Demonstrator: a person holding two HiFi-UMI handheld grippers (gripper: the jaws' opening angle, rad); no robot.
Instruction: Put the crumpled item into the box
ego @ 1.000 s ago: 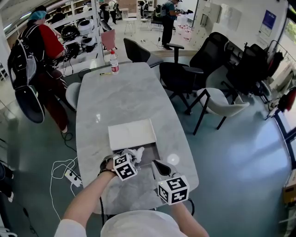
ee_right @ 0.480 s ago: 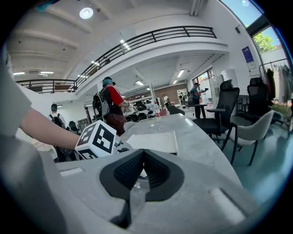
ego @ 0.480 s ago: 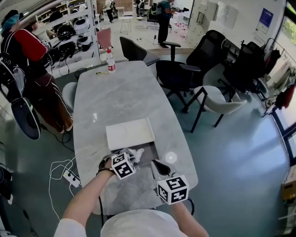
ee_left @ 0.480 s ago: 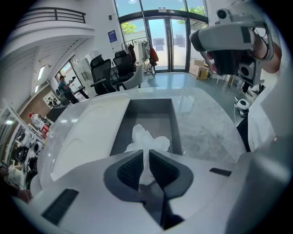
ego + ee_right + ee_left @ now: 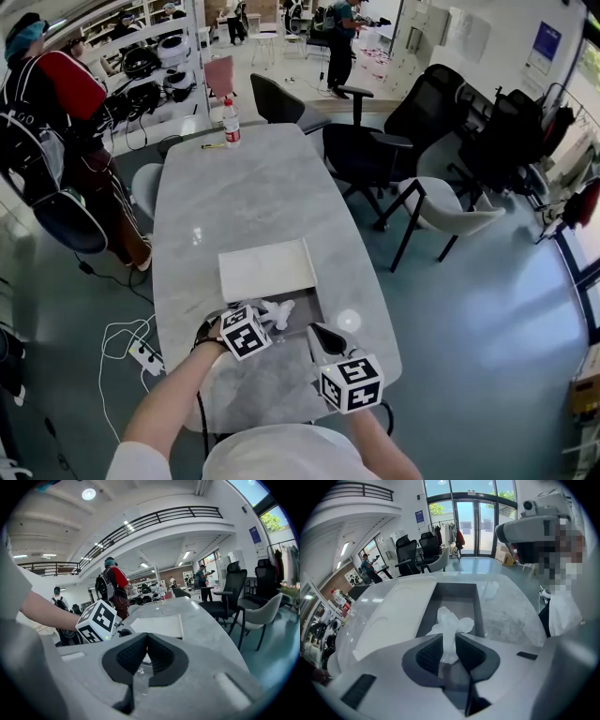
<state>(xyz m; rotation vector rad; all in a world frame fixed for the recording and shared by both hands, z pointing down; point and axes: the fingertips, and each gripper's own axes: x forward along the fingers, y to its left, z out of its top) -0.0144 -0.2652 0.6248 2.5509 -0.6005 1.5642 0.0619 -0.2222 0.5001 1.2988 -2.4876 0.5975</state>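
- Head view: my left gripper point(image 5: 265, 317) holds the crumpled paper point(image 5: 277, 310) over the near left part of the open box point(image 5: 306, 308). The box's white lid point(image 5: 267, 270) lies just beyond the box on the table point(image 5: 244, 187). My right gripper point(image 5: 325, 339) hangs just beside the box's near right corner.
- Left gripper view: my jaws are clamped on the paper's lower twist. Its loose bulk sticks out past the tips, above the grey floor at the box's near end.
- Right gripper view: these jaws are pressed together with nothing between them, pointing over the box toward the lid.
- I judge this to be the drop step. The next move calls for dipping the left tips inside the box walls and parting the jaws so the paper lands inside.
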